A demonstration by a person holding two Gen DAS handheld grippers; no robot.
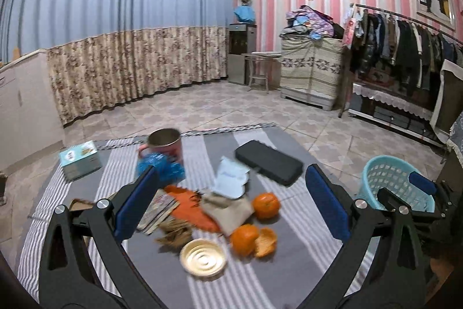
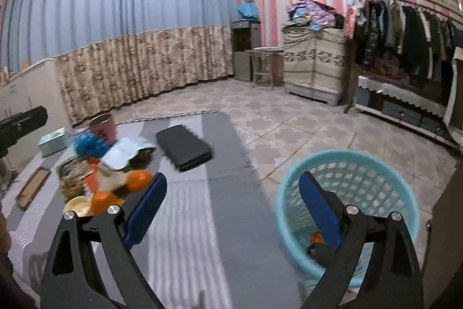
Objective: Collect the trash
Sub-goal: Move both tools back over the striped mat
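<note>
Left tongs [image 1: 231, 199] agape above litter pile [image 1: 202, 210]; right tongs [image 2: 233, 203] agape, empty, beside basket [image 2: 376, 164].

my right gripper [image 2: 233, 194] hangs wide open over the striped cloth [image 2: 202, 222], its right finger in front of the blue basket [image 2: 376, 164], where a scrap of orange peel [image 2: 316, 237] lies. off to my left sit the oranges [image 2: 139, 180], a black case [image 2: 185, 148] and a pink cup [image 2: 102, 126].
</note>
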